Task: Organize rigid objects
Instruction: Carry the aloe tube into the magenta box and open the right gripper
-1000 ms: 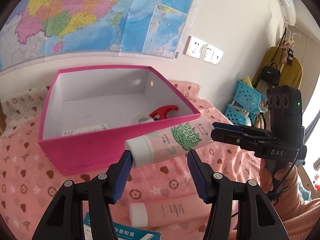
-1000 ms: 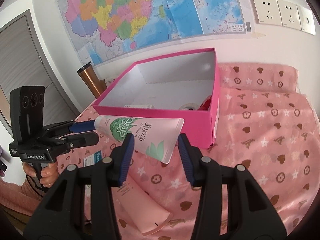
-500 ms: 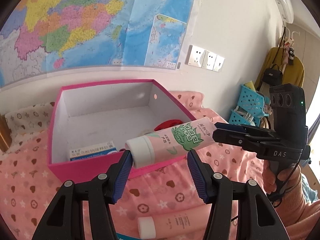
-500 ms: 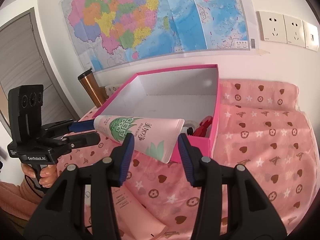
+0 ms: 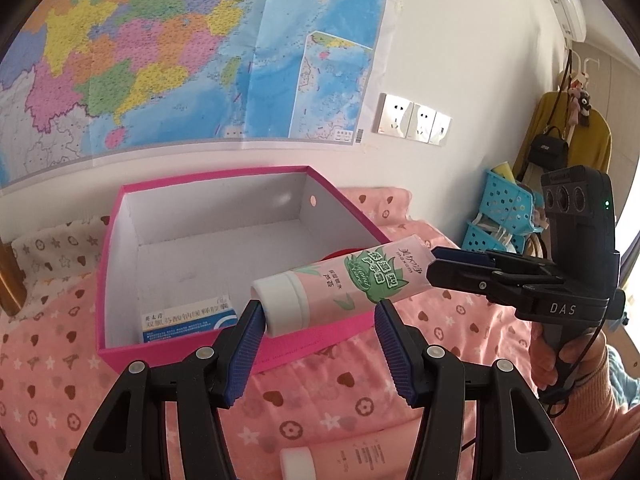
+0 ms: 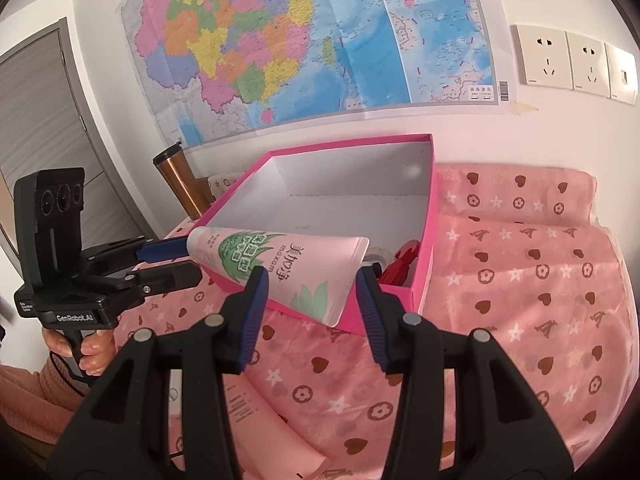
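A pink tube [image 5: 352, 284] with green leaf print and a white cap hangs across the near rim of the open pink box [image 5: 320, 342]. My left gripper [image 5: 318, 332] is shut on its cap end: the cap sits against the left pad and the body meets the right pad. My right gripper [image 5: 434, 268] is shut on the flat crimped tail. In the right wrist view the tube [image 6: 288, 264] fills the gap of my right gripper [image 6: 310, 304], and my left gripper [image 6: 176, 260] hides the cap. The box [image 6: 434, 208] is white inside.
In the box lie a blue-and-white carton [image 5: 188, 316], a red object [image 6: 404, 264] and a tape roll [image 6: 376, 258]. A second pink tube [image 5: 360, 456] lies on the pink cloth below. A copper tumbler [image 6: 180, 184] stands left of the box; blue baskets [image 5: 508, 216] stand far right.
Both grippers have carried the tube up and toward the box. It hung in front of the near wall; now it reaches over the rim, and more of the box floor shows.
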Available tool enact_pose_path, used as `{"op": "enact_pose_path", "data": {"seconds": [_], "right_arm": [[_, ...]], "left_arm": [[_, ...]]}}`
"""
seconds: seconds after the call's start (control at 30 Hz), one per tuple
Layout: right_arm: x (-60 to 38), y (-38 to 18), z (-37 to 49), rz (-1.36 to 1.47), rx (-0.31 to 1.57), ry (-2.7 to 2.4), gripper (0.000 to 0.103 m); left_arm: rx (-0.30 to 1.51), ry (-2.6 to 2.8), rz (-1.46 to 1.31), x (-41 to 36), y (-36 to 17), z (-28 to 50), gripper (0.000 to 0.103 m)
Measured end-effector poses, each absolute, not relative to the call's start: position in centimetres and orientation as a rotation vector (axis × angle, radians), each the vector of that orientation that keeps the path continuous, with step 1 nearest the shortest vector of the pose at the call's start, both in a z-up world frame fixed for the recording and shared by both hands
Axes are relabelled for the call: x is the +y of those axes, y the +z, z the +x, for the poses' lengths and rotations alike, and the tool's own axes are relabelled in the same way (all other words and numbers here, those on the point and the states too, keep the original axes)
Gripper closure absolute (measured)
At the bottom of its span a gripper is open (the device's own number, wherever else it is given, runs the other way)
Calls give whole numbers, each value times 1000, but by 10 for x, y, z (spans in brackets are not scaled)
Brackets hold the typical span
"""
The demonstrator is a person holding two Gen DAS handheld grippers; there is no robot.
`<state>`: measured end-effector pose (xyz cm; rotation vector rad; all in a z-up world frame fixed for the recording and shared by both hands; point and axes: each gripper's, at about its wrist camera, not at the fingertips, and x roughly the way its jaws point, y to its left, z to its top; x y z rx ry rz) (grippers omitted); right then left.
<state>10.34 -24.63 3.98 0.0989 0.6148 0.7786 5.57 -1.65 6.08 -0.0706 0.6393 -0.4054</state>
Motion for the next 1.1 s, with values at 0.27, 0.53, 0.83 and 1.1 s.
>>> {"op": "enact_pose_path", "data": {"seconds": [0.27,0.53,0.83,1.1], "right_arm": [[-249,46,114,114,611,783,54],[-245,49,127,104,615,772,54],[-241,47,144,85,633,756,54],[-236,41,158,70,659,742,54]], "left_arm": [[643,-401,-65,-19,63,68,46],[660,-394,-75,-17,63,83,46],[684,-382,-68,-17,57,100,46],[715,-373,-73,-17,48,113,46]]}}
